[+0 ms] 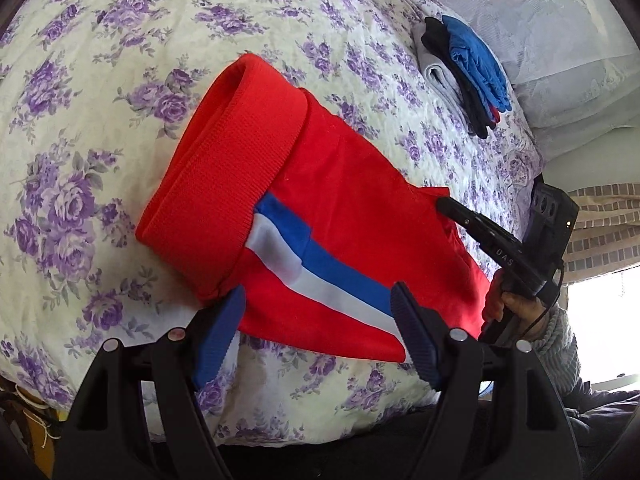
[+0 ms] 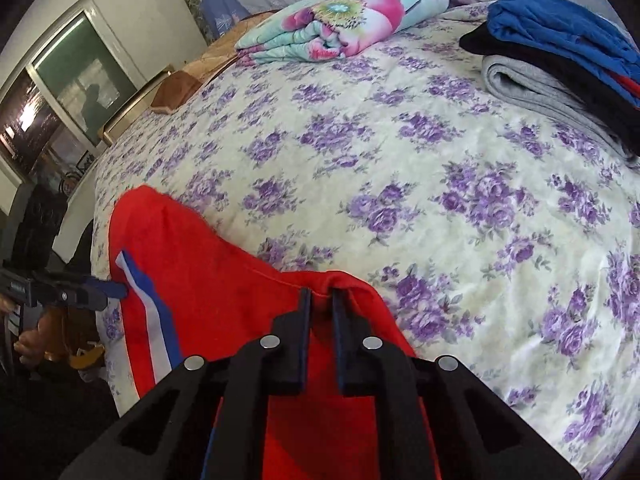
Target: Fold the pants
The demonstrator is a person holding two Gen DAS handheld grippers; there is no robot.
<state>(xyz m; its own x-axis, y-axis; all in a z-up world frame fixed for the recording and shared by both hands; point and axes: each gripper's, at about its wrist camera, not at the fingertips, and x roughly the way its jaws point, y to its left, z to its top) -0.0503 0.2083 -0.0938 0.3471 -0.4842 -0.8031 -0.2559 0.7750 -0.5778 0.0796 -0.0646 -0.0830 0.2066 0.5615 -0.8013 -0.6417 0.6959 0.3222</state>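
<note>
Red pants (image 1: 340,168) with a blue and white side stripe (image 1: 320,264) lie folded on the purple-flowered bedspread (image 1: 120,80), their ribbed waistband (image 1: 224,168) towards the upper left. My left gripper (image 1: 318,312) stands open over the near edge of the pants; its blue fingers straddle the stripe without pinching it. In the right wrist view my right gripper (image 2: 322,296) is shut on a raised edge of the red pants (image 2: 224,280). From the left wrist view, the right gripper (image 1: 444,204) reaches in at the pants' right corner, held by a hand (image 1: 516,312).
A stack of folded grey, black and blue clothes (image 2: 560,60) sits at the far right of the bed. A folded flowered blanket (image 2: 344,20) lies at the head. A pale pillow (image 1: 560,40) is behind the stack. The bed's near edge (image 1: 320,420) is just below the left gripper.
</note>
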